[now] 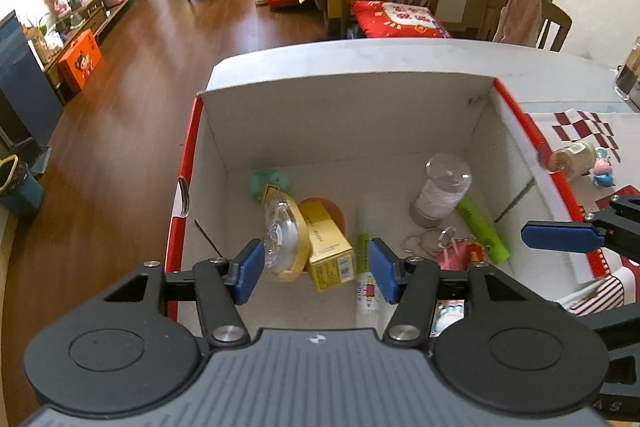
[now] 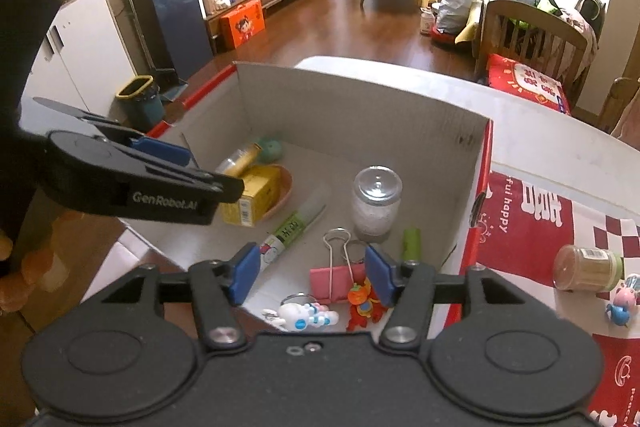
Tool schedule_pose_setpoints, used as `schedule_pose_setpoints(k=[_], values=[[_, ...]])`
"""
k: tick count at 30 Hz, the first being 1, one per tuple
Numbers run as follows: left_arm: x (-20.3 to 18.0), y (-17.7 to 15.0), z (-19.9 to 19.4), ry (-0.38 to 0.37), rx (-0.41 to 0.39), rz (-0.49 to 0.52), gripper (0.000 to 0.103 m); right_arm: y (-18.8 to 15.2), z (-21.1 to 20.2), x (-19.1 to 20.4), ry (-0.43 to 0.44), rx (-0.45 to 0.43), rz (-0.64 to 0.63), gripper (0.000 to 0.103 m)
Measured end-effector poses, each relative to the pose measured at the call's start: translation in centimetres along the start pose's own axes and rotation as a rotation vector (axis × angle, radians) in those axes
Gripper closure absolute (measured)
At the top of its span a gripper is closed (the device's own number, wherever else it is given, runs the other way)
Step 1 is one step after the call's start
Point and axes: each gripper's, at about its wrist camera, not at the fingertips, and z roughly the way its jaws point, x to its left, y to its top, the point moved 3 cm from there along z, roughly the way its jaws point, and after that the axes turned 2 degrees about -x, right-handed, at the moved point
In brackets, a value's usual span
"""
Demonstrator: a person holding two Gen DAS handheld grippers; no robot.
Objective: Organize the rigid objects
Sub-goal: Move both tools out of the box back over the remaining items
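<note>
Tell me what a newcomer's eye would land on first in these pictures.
First, the open cardboard box with red outer sides in the middle of the table, its floor littered with small things: a clear jar, a yellow carton, a pink binder clip. Next, the left gripper and the right gripper above the box, both open and empty. A toothpick jar lies on its side on the table right of the box.
</note>
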Motion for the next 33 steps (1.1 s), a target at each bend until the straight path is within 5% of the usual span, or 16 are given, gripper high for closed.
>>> schedule_pose_setpoints(k=[21,24,31,33], values=[[-6.8,-0.2,-6.7,-0.069,-0.124,0.04,0.044,-1.9,-8.0,-2.9,0.023,-0.133,0.012,0.031],[-8.2,0.0,-7.0,-0.082,-0.132,0.04,0.034,-2.7,-9.3,-4.2,0.015,-0.15,0.009,0.026],[-13.2,0.3,-7.0,-0.115,-0.142,0.057,0.033,-4.5,-11.8,-8.1,-0.011,-0.178,0.008,0.012],[-14.4,0.3,-7.1,-0.11,-0.166,0.048,0.026,-5.3,-12.5,-9.8,-0.019,-0.19,0.019,0.007]])
